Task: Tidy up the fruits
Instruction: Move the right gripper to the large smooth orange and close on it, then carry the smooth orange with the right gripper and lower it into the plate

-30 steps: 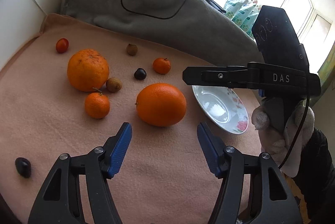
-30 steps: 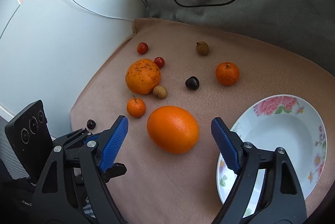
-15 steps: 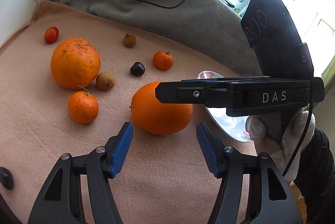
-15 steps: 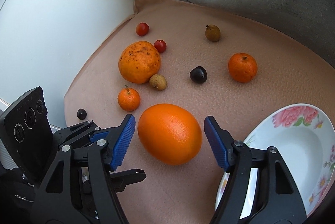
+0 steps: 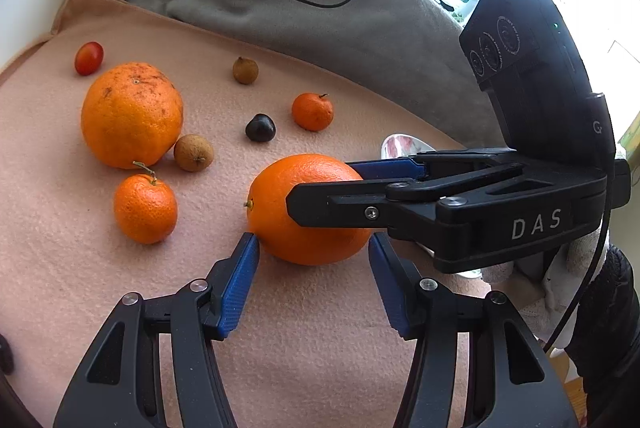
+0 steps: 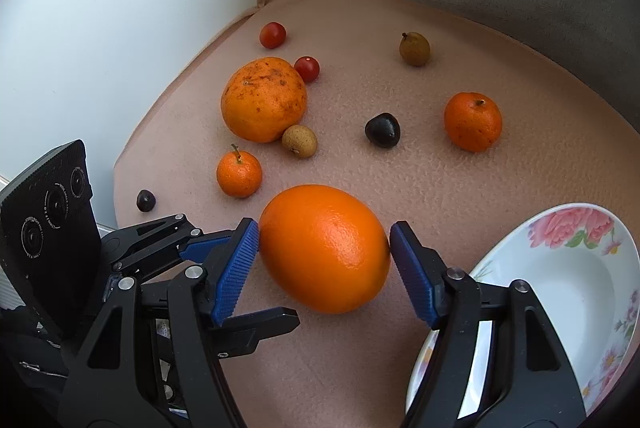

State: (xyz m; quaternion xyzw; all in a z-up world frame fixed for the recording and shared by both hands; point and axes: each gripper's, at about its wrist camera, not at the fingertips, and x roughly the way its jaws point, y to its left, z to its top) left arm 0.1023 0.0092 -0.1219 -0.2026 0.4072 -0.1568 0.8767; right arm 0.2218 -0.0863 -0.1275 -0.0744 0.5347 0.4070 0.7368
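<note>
Right gripper (image 6: 324, 248) pads flank the orange (image 6: 324, 248) on the blanket (image 6: 400, 28), contact unclear. Left gripper (image 5: 314, 250) half open, closing, pads short of it. Right gripper hides most of the plate (image 5: 400, 146).

Right tool (image 6: 324, 260) angled steeply down, jaws just narrowed, left tool (image 5: 314, 280) tilted down, jaws closing, pads apart

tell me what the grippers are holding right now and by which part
The right gripper has its pads against the two sides of the smooth orange, which rests on the blanket. The left gripper holds nothing.
</note>
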